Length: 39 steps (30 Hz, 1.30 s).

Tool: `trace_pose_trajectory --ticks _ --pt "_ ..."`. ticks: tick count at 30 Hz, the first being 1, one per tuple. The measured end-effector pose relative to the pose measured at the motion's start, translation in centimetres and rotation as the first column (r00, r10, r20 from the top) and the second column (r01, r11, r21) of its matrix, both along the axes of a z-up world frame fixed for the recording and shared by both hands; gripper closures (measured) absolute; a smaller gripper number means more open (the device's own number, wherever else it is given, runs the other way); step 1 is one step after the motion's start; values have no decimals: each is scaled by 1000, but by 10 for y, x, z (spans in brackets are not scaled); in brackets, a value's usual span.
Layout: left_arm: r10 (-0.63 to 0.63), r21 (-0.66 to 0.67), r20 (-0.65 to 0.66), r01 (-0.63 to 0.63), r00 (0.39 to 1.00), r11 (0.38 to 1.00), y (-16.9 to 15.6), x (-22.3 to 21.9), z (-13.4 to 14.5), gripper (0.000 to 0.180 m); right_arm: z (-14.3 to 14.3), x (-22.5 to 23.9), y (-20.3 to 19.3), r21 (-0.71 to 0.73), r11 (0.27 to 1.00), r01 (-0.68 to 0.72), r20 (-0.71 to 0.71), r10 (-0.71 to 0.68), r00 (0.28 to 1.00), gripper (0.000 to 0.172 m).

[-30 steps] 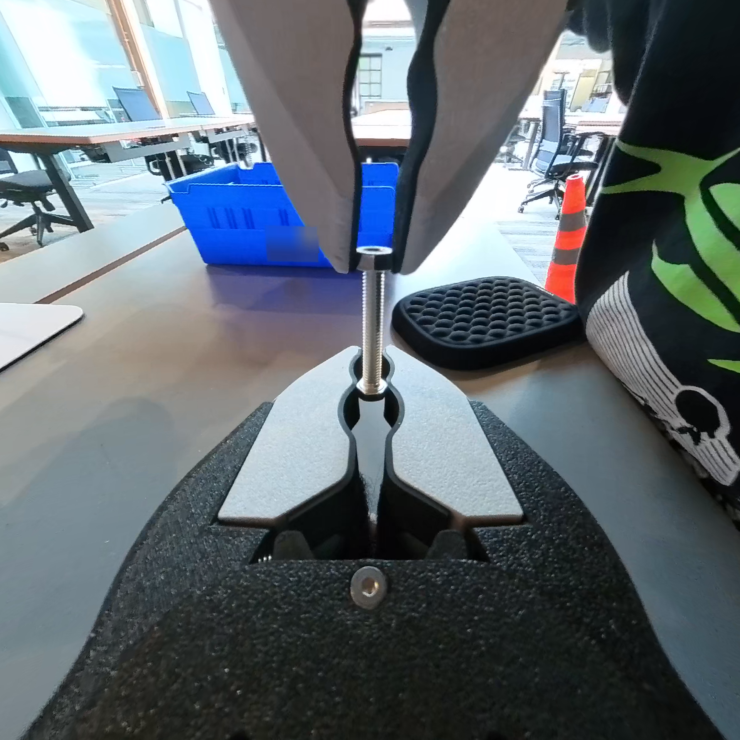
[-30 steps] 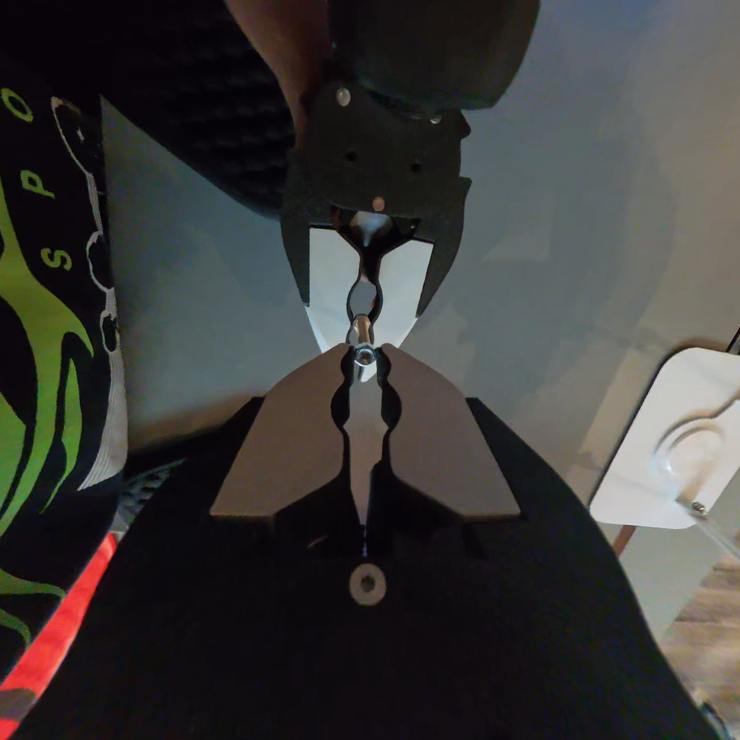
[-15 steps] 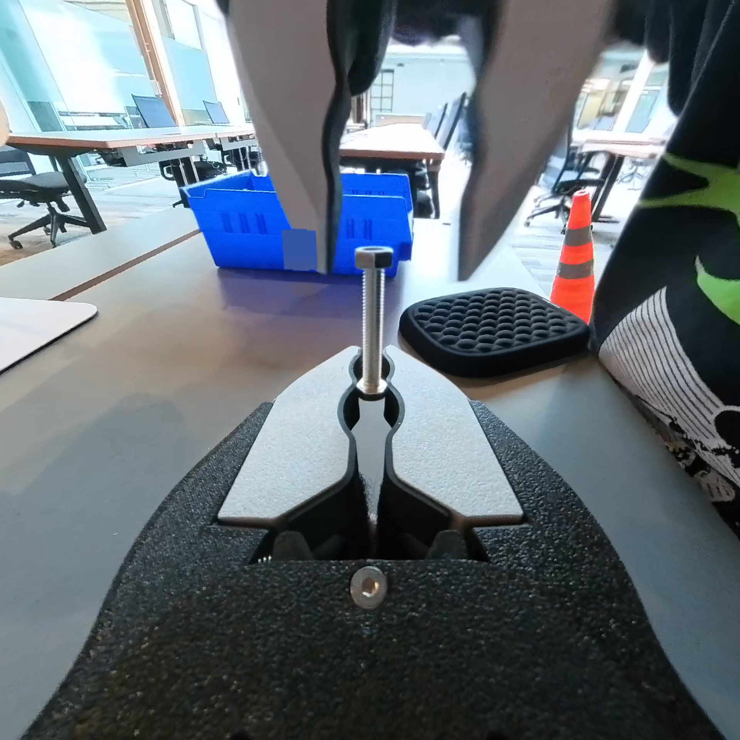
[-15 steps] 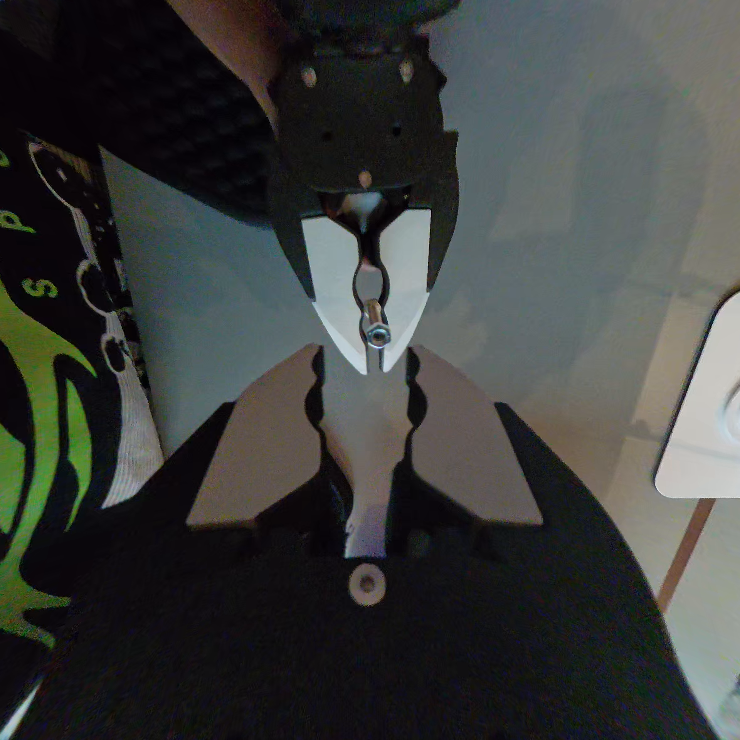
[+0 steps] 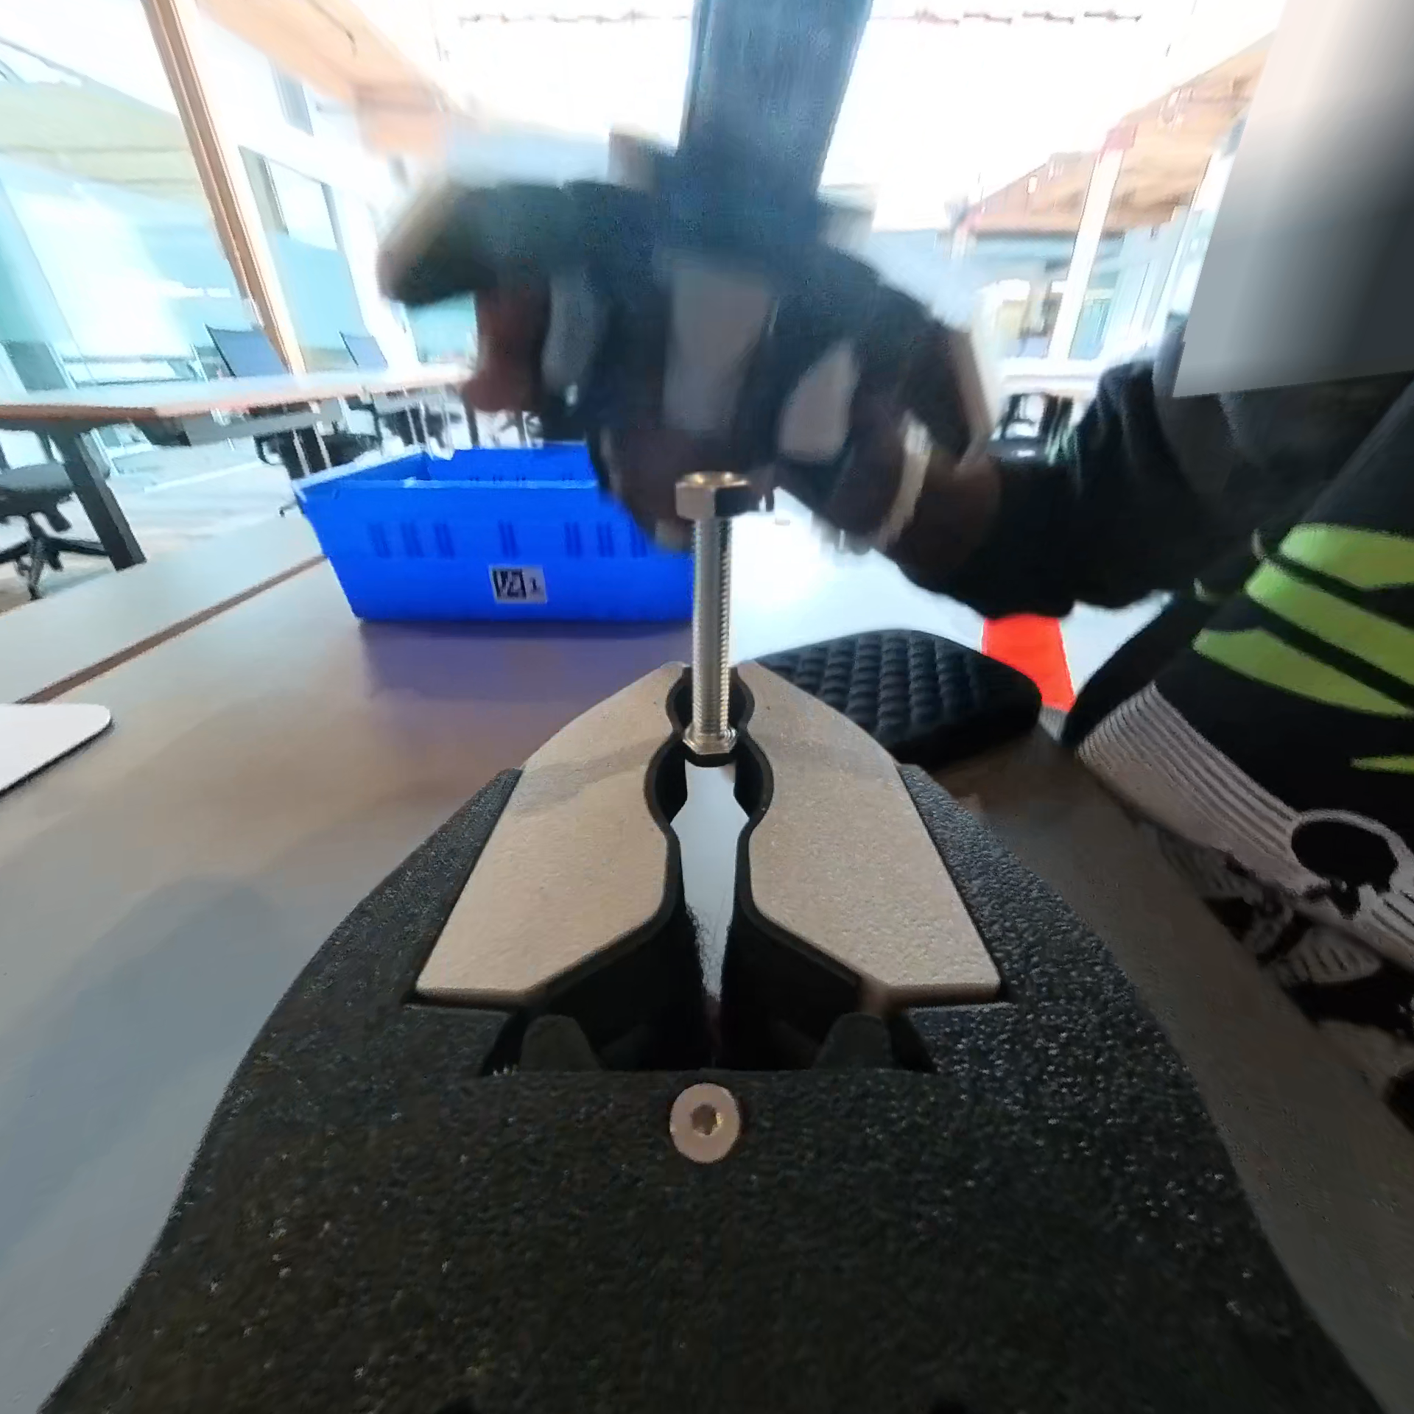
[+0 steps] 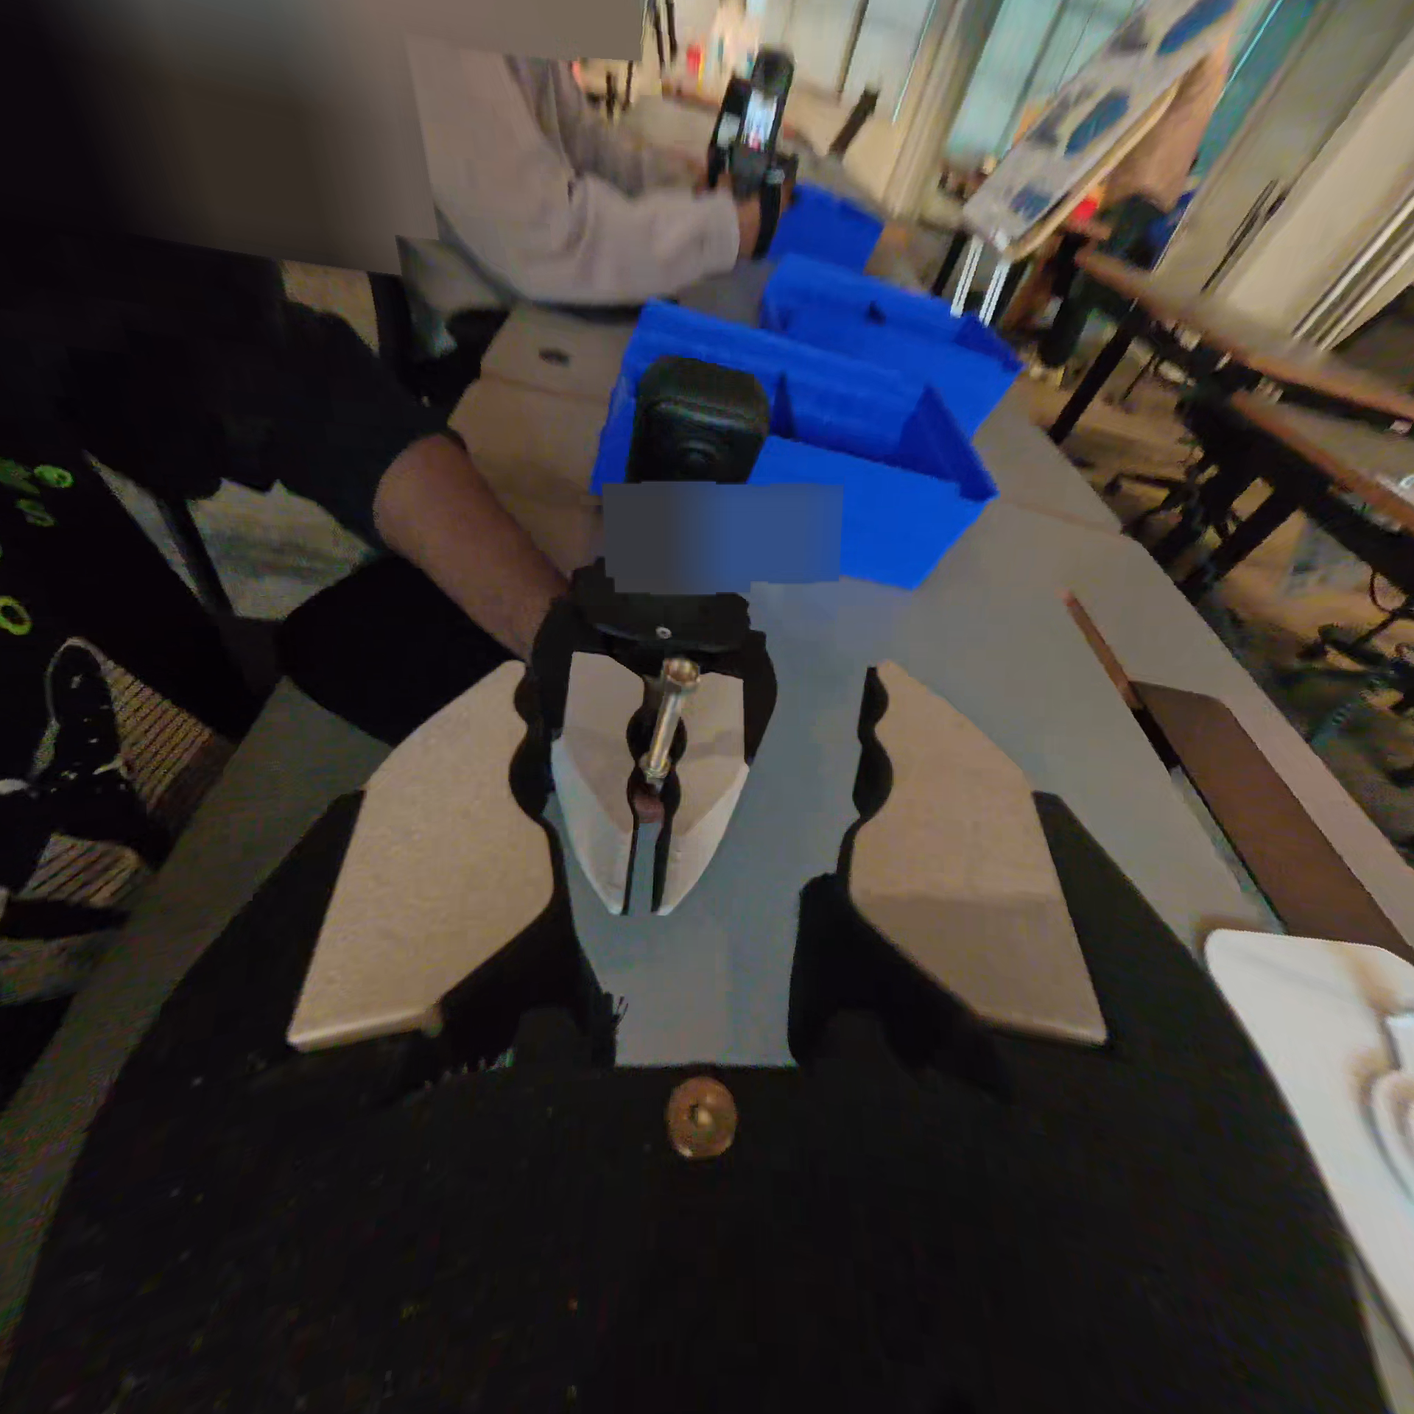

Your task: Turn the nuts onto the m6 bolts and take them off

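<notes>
The left gripper (image 5: 710,746) is clamping the bolt (image 5: 711,620) upright by its lower end, a nut (image 5: 711,496) sitting at its top. The right gripper (image 6: 708,754) is standing wide and bare, just short of it. Best practice, arguably: closing squarely on the nut's flats before twisting. A grey table (image 5: 229,765) is carrying a blue bin (image 5: 490,535) and black mat (image 5: 903,689) in an open-plan office.

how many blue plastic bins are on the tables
3. The nearest blue plastic bin sits on the grey table just beyond the left claw, a second is right behind it, and a third is farther back. More may be hidden.
</notes>
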<state>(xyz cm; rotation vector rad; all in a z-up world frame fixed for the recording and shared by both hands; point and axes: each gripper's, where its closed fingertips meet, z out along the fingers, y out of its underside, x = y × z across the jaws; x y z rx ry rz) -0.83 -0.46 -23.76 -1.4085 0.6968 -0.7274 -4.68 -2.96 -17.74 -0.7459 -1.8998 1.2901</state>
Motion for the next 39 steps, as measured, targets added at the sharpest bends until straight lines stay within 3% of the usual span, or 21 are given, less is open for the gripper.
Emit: trace_pose_trajectory --ticks 5,7,15,20,28,35,37,39 --pt "45 10 30 -46 999 999 10 1 -3 173 -1 15 8 -282 954 -102 -170 55 984 94" --pt "62 13 36 -63 997 998 13 -2 -3 173 -1 19 10 -325 939 -115 -221 43 974 96" --pt "82 -5 -37 -82 996 997 17 3 -11 173 -26 12 1 -268 961 -68 -141 30 990 99" --pt "65 -28 -18 -66 998 997 18 2 -11 173 -23 13 5 -288 955 -64 -161 18 987 112" --pt "43 -42 -15 -44 999 998 17 3 -12 173 -26 12 -5 -271 960 -74 -127 41 991 109" --pt "61 -50 6 -61 998 997 19 -1 -10 173 -20 18 -2 -229 971 -70 -183 27 983 154" --pt "61 -48 -1 -61 998 997 19 0 -11 173 -19 15 3 -250 967 -42 -183 -5 983 144" --pt "60 -49 -4 -60 998 997 19 0 -11 173 -22 10 4 -248 969 -14 -162 -27 986 118"
